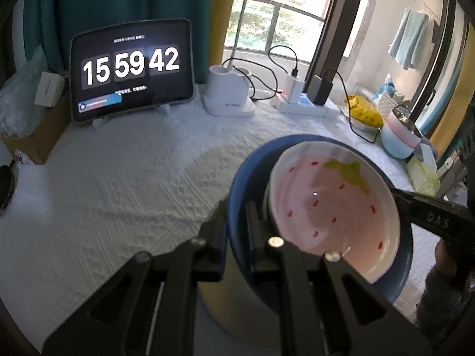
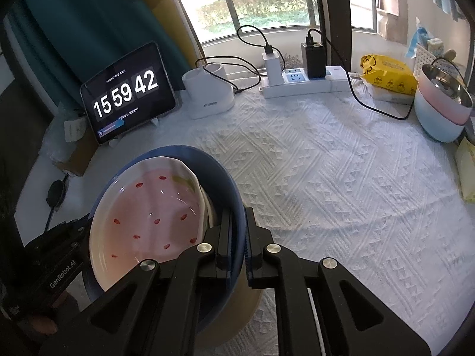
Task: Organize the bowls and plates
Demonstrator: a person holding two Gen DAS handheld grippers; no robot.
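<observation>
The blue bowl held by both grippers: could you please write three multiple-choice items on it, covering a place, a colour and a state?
1. Where is the strawberry-pattern dish?
A. inside the blue bowl
B. beside the tablet
C. on the power strip

2. What colour is the dish's inside?
A. green
B. pink
C. black

3. How do the left gripper and right gripper stand?
A. both open
B. one open
C. both shut on the bowl's rim

Answers: 1 A, the dish nests within the bowl. 2 B, pink with red flecks. 3 C, each finger pair clamps the blue rim.
</observation>
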